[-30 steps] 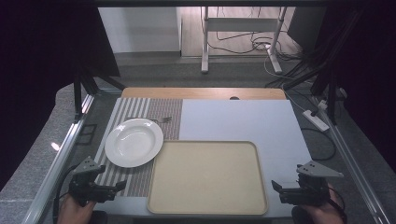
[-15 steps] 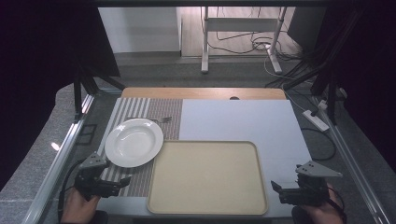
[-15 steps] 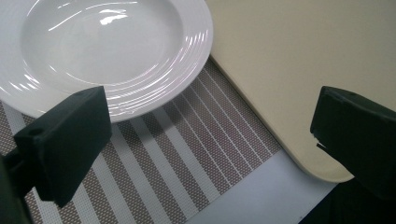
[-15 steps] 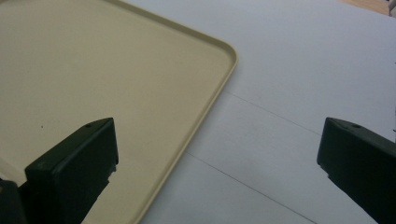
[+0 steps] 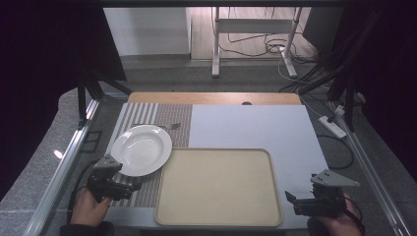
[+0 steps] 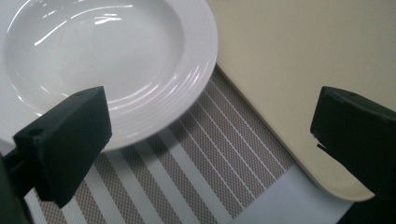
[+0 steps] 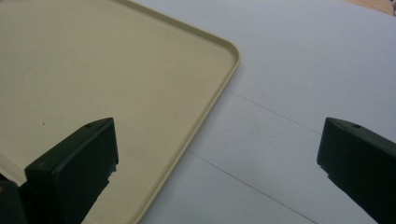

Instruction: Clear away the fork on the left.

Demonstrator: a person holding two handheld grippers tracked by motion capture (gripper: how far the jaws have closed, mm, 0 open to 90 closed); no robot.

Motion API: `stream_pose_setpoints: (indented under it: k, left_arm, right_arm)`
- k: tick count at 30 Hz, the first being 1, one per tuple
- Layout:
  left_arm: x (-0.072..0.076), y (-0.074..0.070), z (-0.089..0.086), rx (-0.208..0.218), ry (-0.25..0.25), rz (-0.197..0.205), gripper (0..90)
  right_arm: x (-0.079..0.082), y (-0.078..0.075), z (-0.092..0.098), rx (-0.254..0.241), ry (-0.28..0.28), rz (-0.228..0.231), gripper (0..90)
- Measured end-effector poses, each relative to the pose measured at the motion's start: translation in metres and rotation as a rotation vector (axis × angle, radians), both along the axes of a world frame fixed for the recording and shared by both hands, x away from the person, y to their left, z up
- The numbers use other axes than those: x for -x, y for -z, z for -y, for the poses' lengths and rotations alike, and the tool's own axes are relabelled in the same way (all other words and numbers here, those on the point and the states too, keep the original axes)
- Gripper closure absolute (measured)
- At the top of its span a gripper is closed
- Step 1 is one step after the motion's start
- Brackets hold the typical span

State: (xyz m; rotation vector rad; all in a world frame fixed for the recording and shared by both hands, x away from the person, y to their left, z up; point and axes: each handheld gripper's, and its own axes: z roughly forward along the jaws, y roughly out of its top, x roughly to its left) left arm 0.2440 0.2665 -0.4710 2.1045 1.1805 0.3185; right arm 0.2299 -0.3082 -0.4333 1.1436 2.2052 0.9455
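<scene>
A white deep plate (image 5: 141,149) (image 6: 107,65) rests on a striped placemat (image 5: 147,189) (image 6: 187,168) at the table's left. A beige tray (image 5: 219,187) (image 6: 289,60) (image 7: 102,84) lies bare at the front middle. My left gripper (image 5: 132,184) (image 6: 210,140) is open just in front of the plate's near rim, jaws wide apart over the placemat, nothing between them. My right gripper (image 5: 291,202) (image 7: 217,161) is open at the tray's near right corner, one jaw over the tray, the other over the white table (image 5: 255,123) (image 7: 303,70).
A fork (image 5: 160,126) lies on the placemat behind the plate. A wooden strip (image 5: 211,98) runs along the table's far edge. Metal frame rails (image 5: 59,167) flank both sides. A power strip (image 5: 333,126) and cables lie on the floor at the right.
My left gripper has moved right and forward, closer to the plate's near rim. The right gripper has stayed in place.
</scene>
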Motion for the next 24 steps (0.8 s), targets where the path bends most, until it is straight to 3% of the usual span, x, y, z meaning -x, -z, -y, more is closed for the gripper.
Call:
stream_pose_setpoints:
  k: [5, 24]
  left_arm:
    - [-0.012, 0.001, 0.003, -0.028, -0.011, 0.018, 0.0]
    - [-0.064, 0.006, 0.013, -0.005, -0.04, -0.03, 0.0]
  right_arm:
    - [0.0, 0.0, 0.0, 0.002, 0.0, -0.004, 0.0]
    - [-0.001, 0.0, 0.0, 0.005, 0.002, -0.009, 0.0]
